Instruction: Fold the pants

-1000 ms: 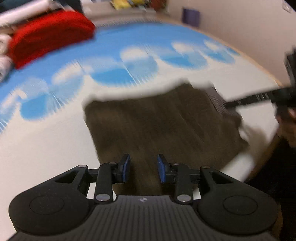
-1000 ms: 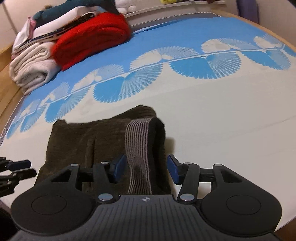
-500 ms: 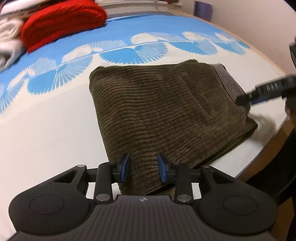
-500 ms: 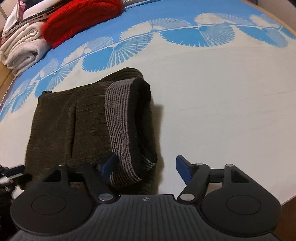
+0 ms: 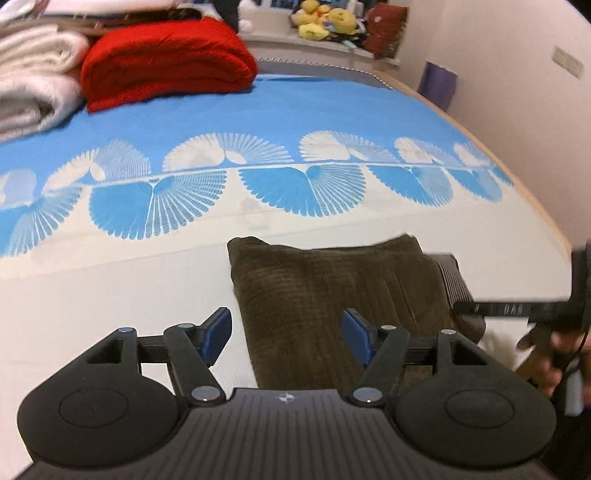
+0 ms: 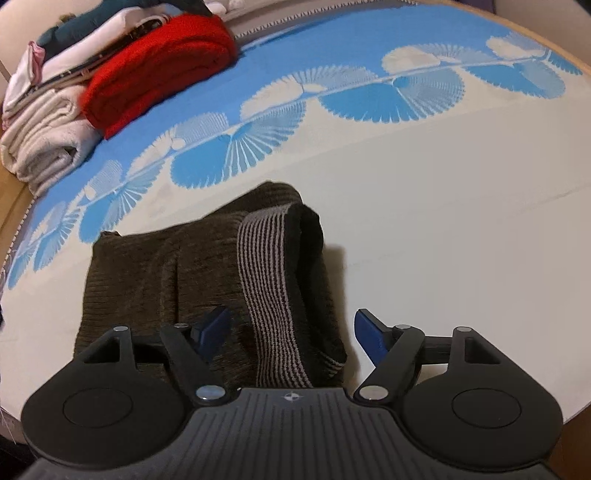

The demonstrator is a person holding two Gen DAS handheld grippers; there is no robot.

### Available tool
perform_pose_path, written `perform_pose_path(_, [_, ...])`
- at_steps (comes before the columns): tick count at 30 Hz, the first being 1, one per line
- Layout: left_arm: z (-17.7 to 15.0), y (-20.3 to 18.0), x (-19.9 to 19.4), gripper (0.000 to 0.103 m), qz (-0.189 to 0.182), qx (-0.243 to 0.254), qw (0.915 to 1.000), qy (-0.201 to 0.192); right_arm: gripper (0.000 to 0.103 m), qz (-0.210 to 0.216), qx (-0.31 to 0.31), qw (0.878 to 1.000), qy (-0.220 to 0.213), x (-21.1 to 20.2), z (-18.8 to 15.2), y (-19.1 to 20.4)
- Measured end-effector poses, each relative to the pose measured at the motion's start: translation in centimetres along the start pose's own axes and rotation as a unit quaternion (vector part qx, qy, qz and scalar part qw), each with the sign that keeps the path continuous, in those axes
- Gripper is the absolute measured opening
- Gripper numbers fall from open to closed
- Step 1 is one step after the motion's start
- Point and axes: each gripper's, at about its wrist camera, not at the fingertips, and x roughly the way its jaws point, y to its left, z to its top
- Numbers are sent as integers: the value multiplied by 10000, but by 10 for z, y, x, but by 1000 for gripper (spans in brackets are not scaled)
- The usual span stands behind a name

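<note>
Only the left wrist view shows the yellow plush toys on the far shelf and the right hand-held gripper reaching in beside the pants; the left hand-held gripper is spread wide, holding nothing. The right wrist view alone reveals the striped waistband. There the right gripper's jaws also gape empty over the brown corduroy pants, folded into a compact rectangle near the bed edge.
</note>
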Motion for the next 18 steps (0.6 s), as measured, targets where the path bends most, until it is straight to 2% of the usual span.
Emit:
perform_pose_path(1, [5,5,5,81,-52,-97,9999,40,76,-30,23,10000,38,4,1,0])
perform_pose_path(2, [10,10,11,82,-89,-203,9997,76,76,-60,50,10000,51,8,3,0])
perform_pose_path(6, [22,24,44,83,-313,-614,9970,350,77,-45,296,9995,140,18,10,-8])
perform_pose_path(9, [15,30,79,83,-476,-928,9930,563,79,83,511,9984,225,25,12,-14])
perform_pose_path(10, [9,33,92,83,-516,-1078,9906,663,80,100,540,9982,244,26,13,-14])
perform_pose_path(13, [-3,44,126,83,-509,-1740,9745,1321,82,223,634,9971,354,32,14,-15])
perform_pose_path(14, [-3,48,134,83,-512,-1854,9711,1411,82,313,697,9961,435,36,14,-17])
perform_pose_path(16, [0,54,140,83,-417,-1917,9712,1353,82,460,768,9941,617,44,14,-19])
perform_pose_path(18, [-1,61,148,85,-470,-2048,9680,1372,90,509,715,9933,752,52,13,-17])
